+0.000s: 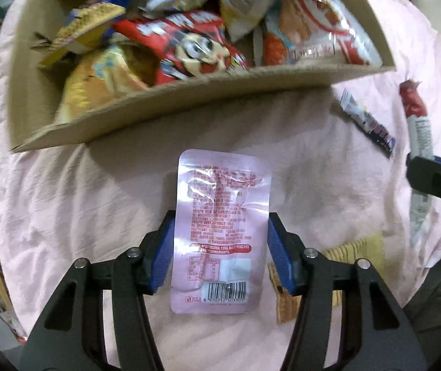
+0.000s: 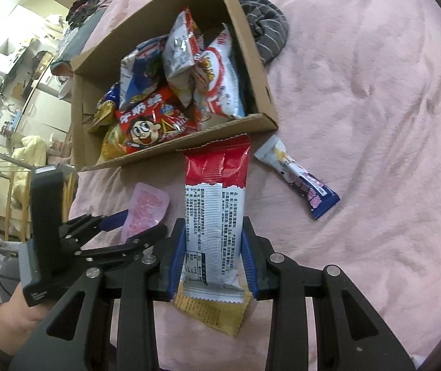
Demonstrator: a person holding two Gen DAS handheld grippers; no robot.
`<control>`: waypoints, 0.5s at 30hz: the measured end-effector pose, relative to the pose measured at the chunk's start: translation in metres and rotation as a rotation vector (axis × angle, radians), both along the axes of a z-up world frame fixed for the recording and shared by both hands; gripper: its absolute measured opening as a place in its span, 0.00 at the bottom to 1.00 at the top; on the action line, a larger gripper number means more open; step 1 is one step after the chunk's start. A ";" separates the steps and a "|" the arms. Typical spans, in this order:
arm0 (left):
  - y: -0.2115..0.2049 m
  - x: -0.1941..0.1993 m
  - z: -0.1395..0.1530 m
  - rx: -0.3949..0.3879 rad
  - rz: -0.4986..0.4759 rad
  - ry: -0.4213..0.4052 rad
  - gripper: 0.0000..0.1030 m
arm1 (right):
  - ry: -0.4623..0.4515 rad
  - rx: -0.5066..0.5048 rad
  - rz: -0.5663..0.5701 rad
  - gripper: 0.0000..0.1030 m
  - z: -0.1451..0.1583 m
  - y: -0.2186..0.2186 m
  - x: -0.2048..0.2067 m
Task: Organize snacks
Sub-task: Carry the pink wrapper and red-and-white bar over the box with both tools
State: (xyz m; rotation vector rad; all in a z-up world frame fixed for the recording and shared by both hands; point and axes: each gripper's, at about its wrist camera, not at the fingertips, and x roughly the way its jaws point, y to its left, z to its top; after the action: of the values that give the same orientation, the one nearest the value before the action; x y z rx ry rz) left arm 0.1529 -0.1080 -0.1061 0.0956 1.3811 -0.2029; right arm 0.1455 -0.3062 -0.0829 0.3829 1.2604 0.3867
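My left gripper (image 1: 220, 256) is shut on a flat pink snack packet (image 1: 222, 232), held just above the pink sheet in front of the cardboard box (image 1: 189, 92). My right gripper (image 2: 214, 259) is shut on a long red-and-white snack bar packet (image 2: 215, 213), its red end near the box's front wall (image 2: 189, 145). The box holds several snack bags, a red cartoon-face bag (image 2: 152, 123) among them. In the right wrist view the left gripper (image 2: 133, 225) and pink packet (image 2: 146, 210) sit to the left.
A blue-and-white stick packet (image 2: 300, 182) lies on the sheet right of the box, also in the left wrist view (image 1: 368, 123). A yellow packet (image 2: 211, 312) lies under my right gripper. A striped grey cloth (image 2: 266, 31) lies behind the box. The bed edge and furniture are at left.
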 end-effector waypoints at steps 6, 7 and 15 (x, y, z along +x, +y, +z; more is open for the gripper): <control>0.028 -0.026 0.033 -0.043 0.075 -0.066 0.51 | -0.013 0.004 0.015 0.34 0.005 0.010 -0.002; 0.033 -0.030 0.040 -0.050 0.097 -0.086 0.51 | -0.016 0.007 0.018 0.34 0.007 0.012 -0.003; 0.071 -0.022 0.084 -0.106 0.229 -0.230 0.51 | -0.085 0.039 0.061 0.34 0.041 0.034 0.006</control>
State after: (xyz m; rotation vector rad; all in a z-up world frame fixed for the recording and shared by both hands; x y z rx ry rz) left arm 0.1312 -0.0366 -0.0225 -0.1244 1.1392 -0.0707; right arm 0.1512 -0.2720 -0.0421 0.3588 1.1850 0.4754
